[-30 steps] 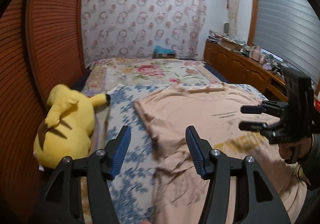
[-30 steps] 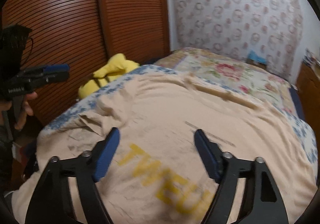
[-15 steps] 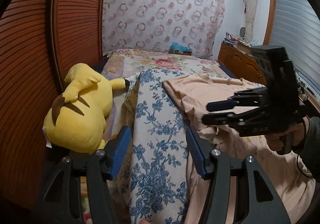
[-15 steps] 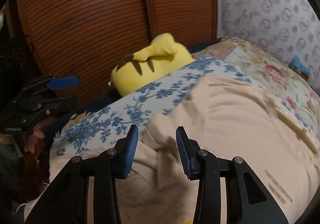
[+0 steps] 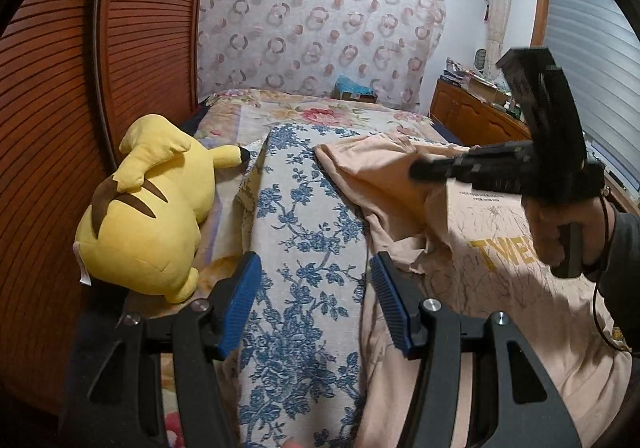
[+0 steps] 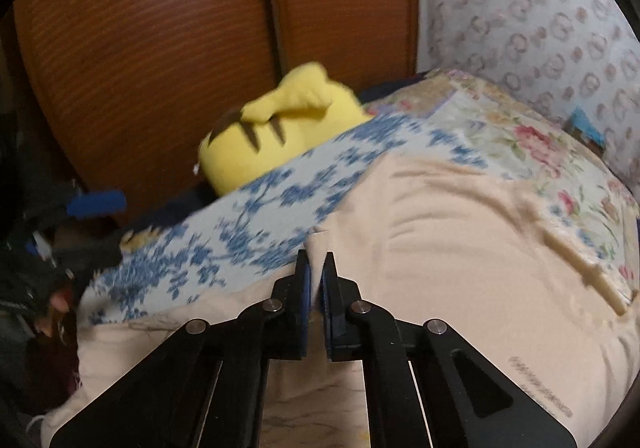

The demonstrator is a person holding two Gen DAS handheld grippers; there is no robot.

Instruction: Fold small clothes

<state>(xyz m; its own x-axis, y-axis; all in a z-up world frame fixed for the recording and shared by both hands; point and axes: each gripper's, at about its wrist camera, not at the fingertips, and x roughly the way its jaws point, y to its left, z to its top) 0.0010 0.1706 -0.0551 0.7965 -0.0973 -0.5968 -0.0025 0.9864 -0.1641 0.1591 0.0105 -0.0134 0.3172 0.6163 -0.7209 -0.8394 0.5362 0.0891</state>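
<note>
the right gripper (image 6: 316,280) has pinched shut on the side edge of the peach t-shirt (image 6: 440,232), with a bit of cloth squeezed between its blue pads. the shirt lies spread out on the bed, on top of a blue flower cloth (image 5: 304,232), with yellow letters on its front. the left gripper (image 5: 316,308) hangs over the blue flower cloth just beside the shirt's edge, its fingers apart and nothing in them. this looks like the start of a fold: one side of the shirt is grabbed. next, the left gripper likely needs to grab the same edge lower down, so both can lift it and lay it over the middle. the cloth is soft and may slip or bunch up. a yellow plush toy (image 5: 144,203) lies near the brown slatted wardrobe doors (image 5: 60,127). a curtain with rings (image 5: 320,27) hangs behind the bed.
</note>
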